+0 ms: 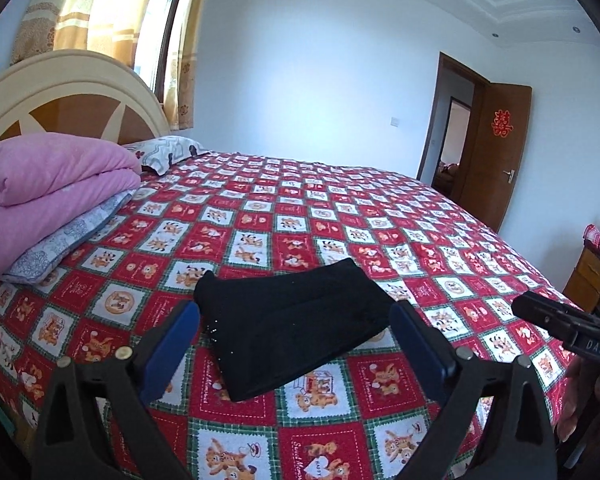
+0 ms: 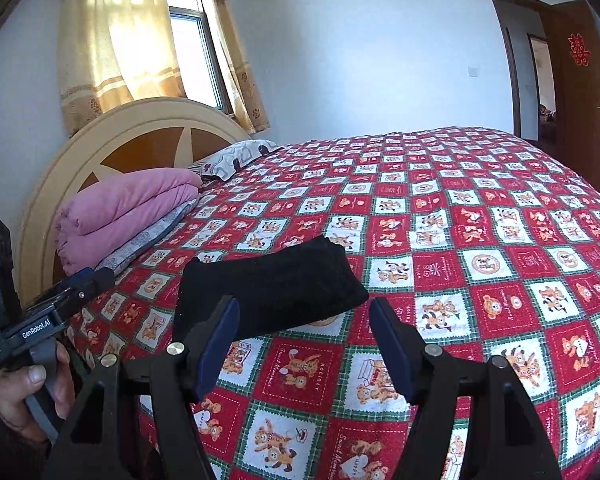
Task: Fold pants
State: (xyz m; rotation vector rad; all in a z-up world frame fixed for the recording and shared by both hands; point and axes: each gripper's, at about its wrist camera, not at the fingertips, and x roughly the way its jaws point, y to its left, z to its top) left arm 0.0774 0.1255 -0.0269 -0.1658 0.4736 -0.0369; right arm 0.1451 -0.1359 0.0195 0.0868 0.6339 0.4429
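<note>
Black pants (image 1: pixel 288 328) lie folded into a compact rectangle on the red patterned bedspread (image 1: pixel 340 216). My left gripper (image 1: pixel 296 312) hangs above them with its blue pads wide apart and nothing between them; it is open. In the right wrist view the same pants (image 2: pixel 272 284) lie just beyond my right gripper (image 2: pixel 304 312), whose jaws stand apart and hold nothing. The left gripper's body (image 2: pixel 40 320) shows at the left edge, held by a hand (image 2: pixel 24 392). The right gripper's body (image 1: pixel 560 324) shows at the right edge of the left wrist view.
A folded pink quilt (image 1: pixel 48 188) on a grey pillow (image 1: pixel 72 240) sits by the headboard (image 1: pixel 60 96). A patterned pillow (image 1: pixel 168 152) lies behind it. An open brown door (image 1: pixel 496 148) stands at the far right, and a wooden cabinet (image 1: pixel 588 276) beside the bed.
</note>
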